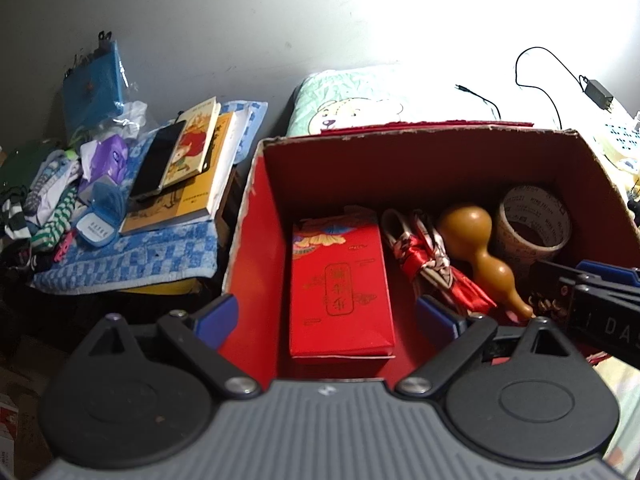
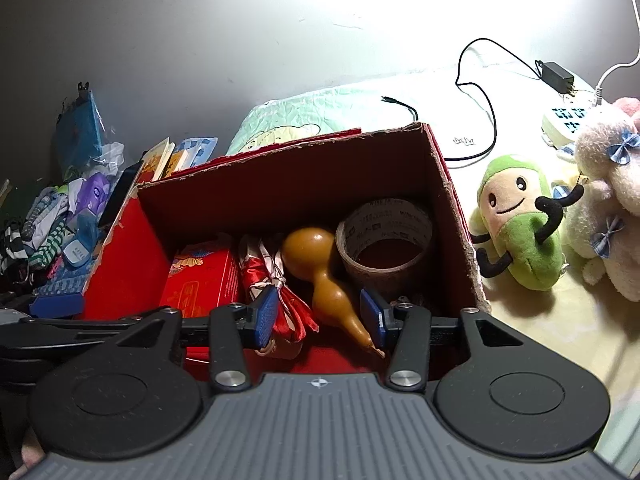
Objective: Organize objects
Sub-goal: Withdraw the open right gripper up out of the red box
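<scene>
A green plush toy (image 2: 516, 220) leans beside a pale plush (image 2: 608, 200), near a black charger (image 2: 557, 74).

The gourd's (image 2: 320, 272) tip sat behind a hand-held gripper finger (image 2: 374, 316), the pink plush (image 2: 612, 200) got cropped, and the tape's (image 2: 384, 236) print was unreadable.

Open-topped box (image 2: 452, 184), floor crowded

Both wrist views sit close above the near edge of the red box (image 1: 264, 216), angled down into it toward the wall. Left view sits further left; both share the box's inside.
</scene>
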`<state>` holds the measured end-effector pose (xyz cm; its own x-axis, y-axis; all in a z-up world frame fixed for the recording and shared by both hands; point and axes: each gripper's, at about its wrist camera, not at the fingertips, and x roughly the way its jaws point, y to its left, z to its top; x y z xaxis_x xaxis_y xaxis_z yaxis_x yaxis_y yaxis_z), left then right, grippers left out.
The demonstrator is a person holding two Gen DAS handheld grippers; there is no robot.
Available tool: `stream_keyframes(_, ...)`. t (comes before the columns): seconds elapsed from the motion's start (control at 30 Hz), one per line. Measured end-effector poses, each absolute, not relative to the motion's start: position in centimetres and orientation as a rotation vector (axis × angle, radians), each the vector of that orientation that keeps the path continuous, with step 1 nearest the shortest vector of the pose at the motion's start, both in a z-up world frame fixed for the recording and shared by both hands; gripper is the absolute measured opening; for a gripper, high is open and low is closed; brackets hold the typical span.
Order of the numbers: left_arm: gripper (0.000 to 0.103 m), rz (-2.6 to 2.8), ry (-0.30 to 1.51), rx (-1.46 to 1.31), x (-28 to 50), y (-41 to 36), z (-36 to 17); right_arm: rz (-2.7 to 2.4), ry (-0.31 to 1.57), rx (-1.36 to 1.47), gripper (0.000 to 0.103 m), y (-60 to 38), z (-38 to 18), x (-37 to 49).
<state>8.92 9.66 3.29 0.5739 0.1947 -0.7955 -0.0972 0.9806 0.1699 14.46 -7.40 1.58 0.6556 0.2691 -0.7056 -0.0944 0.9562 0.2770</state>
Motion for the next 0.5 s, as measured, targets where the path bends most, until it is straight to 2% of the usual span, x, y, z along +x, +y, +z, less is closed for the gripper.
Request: stream_keyframes(0.5,0.096,0.193,0.957,0.120,7.3,9.5,2.7,0.195,0.799,0.195,0.051,-7.0,1.5,12.5)
